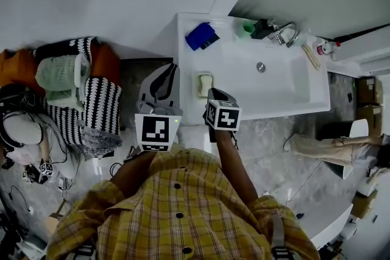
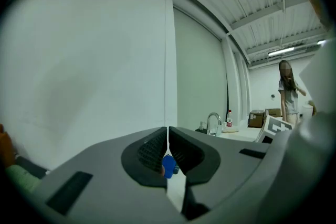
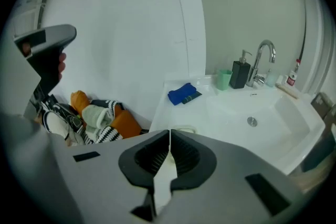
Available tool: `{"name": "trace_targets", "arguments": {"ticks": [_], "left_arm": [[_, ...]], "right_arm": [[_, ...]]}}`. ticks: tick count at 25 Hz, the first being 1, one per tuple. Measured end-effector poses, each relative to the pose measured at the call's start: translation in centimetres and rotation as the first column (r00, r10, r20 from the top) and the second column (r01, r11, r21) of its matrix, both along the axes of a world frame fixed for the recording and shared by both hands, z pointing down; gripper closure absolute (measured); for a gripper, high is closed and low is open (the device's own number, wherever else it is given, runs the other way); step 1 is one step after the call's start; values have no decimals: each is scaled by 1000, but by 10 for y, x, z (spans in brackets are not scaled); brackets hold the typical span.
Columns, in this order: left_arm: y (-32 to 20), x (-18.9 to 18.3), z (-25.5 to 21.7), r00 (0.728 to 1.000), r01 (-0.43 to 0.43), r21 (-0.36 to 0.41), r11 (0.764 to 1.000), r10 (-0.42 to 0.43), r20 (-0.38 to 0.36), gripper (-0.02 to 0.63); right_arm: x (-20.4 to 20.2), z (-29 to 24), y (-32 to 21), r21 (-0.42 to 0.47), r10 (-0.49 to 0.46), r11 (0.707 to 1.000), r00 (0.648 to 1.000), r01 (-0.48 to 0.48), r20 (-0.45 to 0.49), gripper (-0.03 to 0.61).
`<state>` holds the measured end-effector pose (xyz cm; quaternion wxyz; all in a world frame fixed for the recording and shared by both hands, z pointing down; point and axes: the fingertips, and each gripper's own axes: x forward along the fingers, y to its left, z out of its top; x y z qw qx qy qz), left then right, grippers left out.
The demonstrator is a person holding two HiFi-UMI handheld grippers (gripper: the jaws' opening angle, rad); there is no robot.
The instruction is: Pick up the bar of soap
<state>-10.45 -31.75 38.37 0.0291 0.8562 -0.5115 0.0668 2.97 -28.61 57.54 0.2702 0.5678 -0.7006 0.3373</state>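
Note:
The bar of soap (image 1: 204, 84) is pale and rectangular, lying in a small dish on the left ledge of the white sink (image 1: 286, 100). In the right gripper view only its edge (image 3: 184, 129) peeks over the jaws. My right gripper (image 1: 214, 93) hovers just in front of the soap, a little to its right, shut and empty (image 3: 169, 139). My left gripper (image 1: 169, 72) is left of the sink beyond its edge, also shut with nothing held (image 2: 168, 136).
A blue cloth (image 1: 201, 36) lies at the sink's back left corner. A green cup (image 3: 224, 80), black dispenser (image 3: 240, 73) and faucet (image 3: 262, 60) line the back. Striped and orange textiles (image 1: 85, 88) are piled on the floor at left. A person (image 2: 287, 93) stands beyond the sink.

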Motion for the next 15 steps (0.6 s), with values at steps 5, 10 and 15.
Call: {"name": "trace_targets", "arguments": {"ticks": [5, 10, 15], "left_arm": [[-32, -3, 5, 999, -33, 10, 999, 33, 16, 592], [-55, -7, 13, 998, -57, -8, 998, 57, 7, 592], [-73, -11, 21, 998, -61, -36, 997, 61, 0, 592]], "right_arm": [[3, 34, -30, -84, 4, 996, 998, -9, -59, 555], [7, 80, -41, -203, 31, 979, 1000, -30, 1, 467], [15, 105, -48, -280, 51, 959, 999, -45, 17, 424]]}}
